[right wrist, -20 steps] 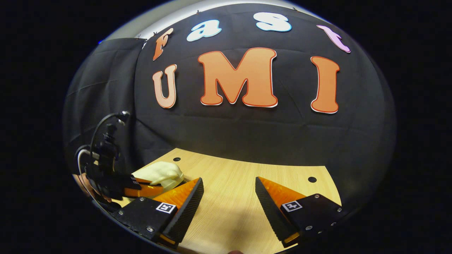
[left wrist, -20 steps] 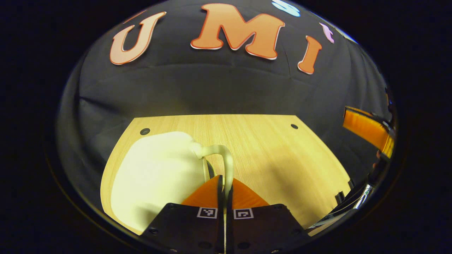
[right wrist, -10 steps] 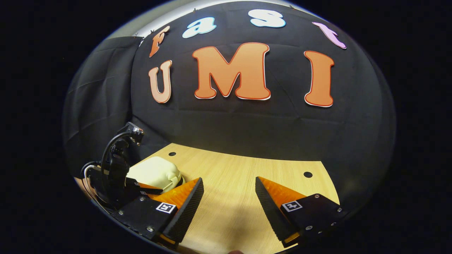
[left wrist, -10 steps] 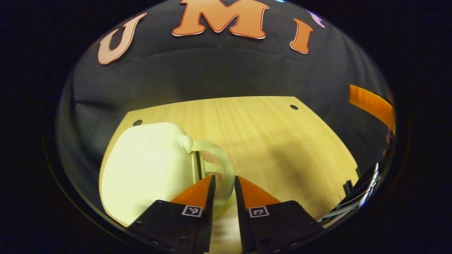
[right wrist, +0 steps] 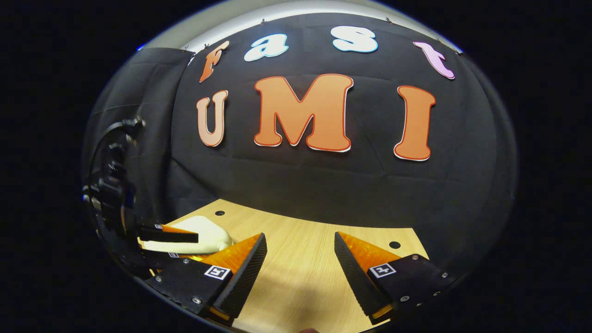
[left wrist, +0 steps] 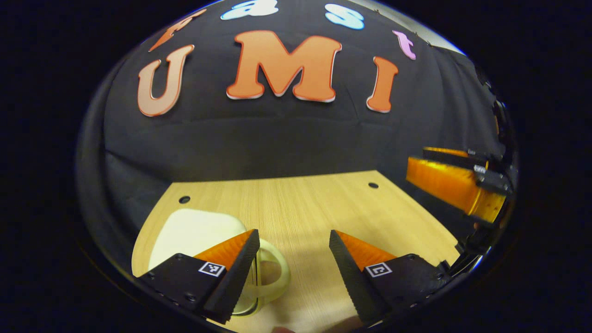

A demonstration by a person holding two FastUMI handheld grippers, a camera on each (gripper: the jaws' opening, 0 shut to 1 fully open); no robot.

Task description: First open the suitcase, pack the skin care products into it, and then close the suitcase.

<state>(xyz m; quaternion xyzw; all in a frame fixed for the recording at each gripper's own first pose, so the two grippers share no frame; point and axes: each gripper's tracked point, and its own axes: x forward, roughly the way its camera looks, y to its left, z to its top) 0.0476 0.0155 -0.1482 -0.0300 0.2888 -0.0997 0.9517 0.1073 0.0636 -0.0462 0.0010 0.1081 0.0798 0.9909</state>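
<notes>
A small cream suitcase lies shut on the wooden table, its looped handle pointing toward me. In the left gripper view my left gripper stands open just above the handle, which sits beside the left finger and touches neither finger. My right gripper hangs at the right edge of that view. In the right gripper view my right gripper is open over bare table, holding nothing. The suitcase lies at the left, partly hidden behind my left gripper.
Black cloth walls close in behind and beside the table. Small dark holes mark the tabletop's far corners. A cable runs from the left gripper's body.
My left gripper was shut on the suitcase handle; it has opened wide, let the handle go and drawn back. My right gripper has stayed open, barely shifting.
</notes>
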